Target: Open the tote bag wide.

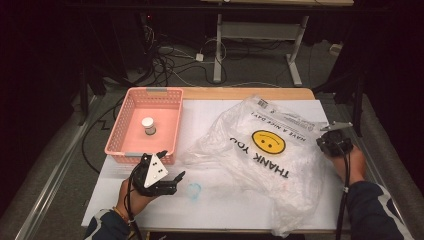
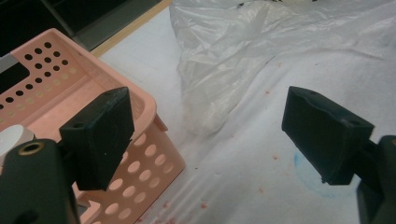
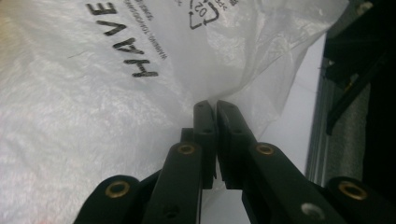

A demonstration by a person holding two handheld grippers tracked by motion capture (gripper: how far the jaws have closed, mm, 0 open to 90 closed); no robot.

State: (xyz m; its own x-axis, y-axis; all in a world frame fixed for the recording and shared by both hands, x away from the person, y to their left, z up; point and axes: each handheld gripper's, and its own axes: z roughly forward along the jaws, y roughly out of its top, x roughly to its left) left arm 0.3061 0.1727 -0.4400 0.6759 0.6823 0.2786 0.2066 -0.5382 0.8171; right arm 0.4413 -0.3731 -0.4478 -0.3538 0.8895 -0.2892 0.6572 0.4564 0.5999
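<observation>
Dim room w/ bright-lit table (image 1: 210,210); glare on plastic bag (image 3: 70,116); close-ups soft, slightly blurred.

The table (image 1: 210,220) is a wooden top, its bare light-brown edge showing along the far side, with a white sheet (image 1: 200,117) covering nearly all of it. Taking the sheet's middle as the clock's centre, a pink perforated basket (image 1: 127,117) stands at about ten o'clock, its near corner close to the sheet's left edge. A crumpled clear plastic bag (image 1: 260,150) printed with a yellow smiley and black lettering sprawls from one to five o'clock, overhanging the near edge. A faint blue ring (image 1: 193,190) marks the sheet at seven o'clock.
</observation>
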